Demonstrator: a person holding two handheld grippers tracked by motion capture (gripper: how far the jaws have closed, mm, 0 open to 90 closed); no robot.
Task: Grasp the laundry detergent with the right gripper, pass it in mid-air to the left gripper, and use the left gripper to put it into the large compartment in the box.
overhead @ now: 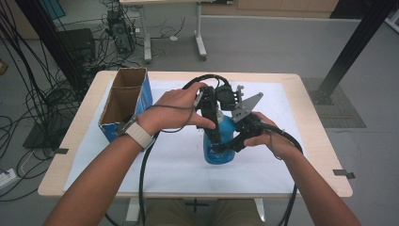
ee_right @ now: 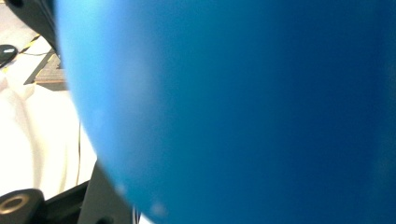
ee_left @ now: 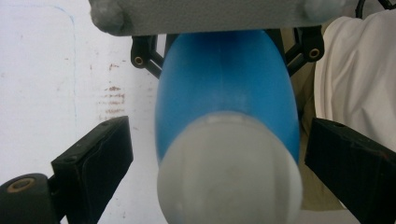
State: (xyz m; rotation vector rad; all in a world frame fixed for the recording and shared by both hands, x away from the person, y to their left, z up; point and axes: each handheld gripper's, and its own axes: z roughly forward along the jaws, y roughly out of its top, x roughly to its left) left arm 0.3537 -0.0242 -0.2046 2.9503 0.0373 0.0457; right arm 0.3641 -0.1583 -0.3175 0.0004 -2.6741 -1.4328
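Over the middle of the white-covered table (overhead: pixel 155 169), you hold a blue bottle (overhead: pixel 220 143) between both tools, its base low near the mat and its long axis running up toward your left gripper (overhead: pixel 212 129). Your right gripper (overhead: pixel 230 143) comes in from the side and is clamped on the bottle's blue body, jaws drawn in as tight as the wide body allows; its own camera is pressed so close that blue wall (ee_right: pixel 233 107) covers nearly all it sees. Your left gripper looks straight down that axis from above: the pale cap (ee_left: pixel 229 172) sits nearest the lens, dead centre between the two black jaws, which stand spread well clear of it on either side, gripping nothing. So the cap lies directly ahead of the left fingers (ee_left: pixel 93 158), and that hand is the nearer one to it (the right is busy steadying the body); closing on the cap looks like the move in hand. The open cardboard box (overhead: pixel 124 101) with its blue side stands apart at the table's left edge, out of the way. Nothing lies between jaws and cap; the right gripper's grey plate (overhead: pixel 247 106) rises close beside your left hand (overhead: pixel 176 110).
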